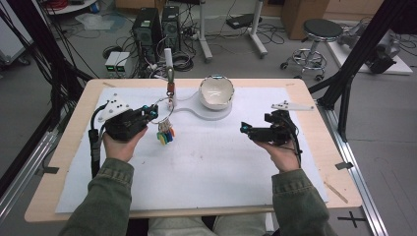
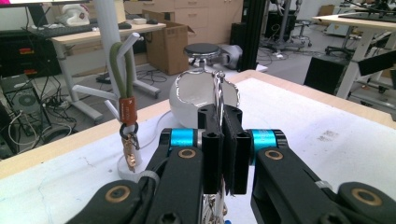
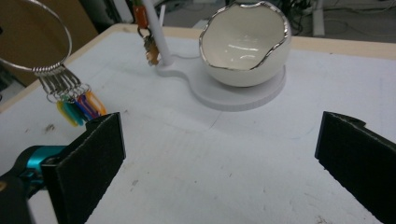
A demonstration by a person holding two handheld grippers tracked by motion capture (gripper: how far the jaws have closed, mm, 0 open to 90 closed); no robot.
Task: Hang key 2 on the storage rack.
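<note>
My left gripper (image 1: 151,112) is shut on a large thin metal ring (image 1: 163,109) and holds it off the table, with a bunch of coloured tags (image 1: 165,136) hanging from it. In the left gripper view the ring (image 2: 218,88) stands upright between the closed jaws of that gripper (image 2: 223,114). My right gripper (image 1: 244,129) hovers over the white mat at the right, open and holding nothing. In the right gripper view its pads (image 3: 95,156) stand wide apart, and the ring (image 3: 55,67) and tags (image 3: 79,106) hang at the upper left.
A white stand (image 1: 168,61) with branch-like pegs carries an olive strap with a brown leather key fob (image 2: 127,109). Its flat base (image 1: 223,113) holds a white egg-shaped bowl (image 1: 216,92) with a silver rim. A white mat (image 1: 206,162) covers the wooden table (image 1: 334,172).
</note>
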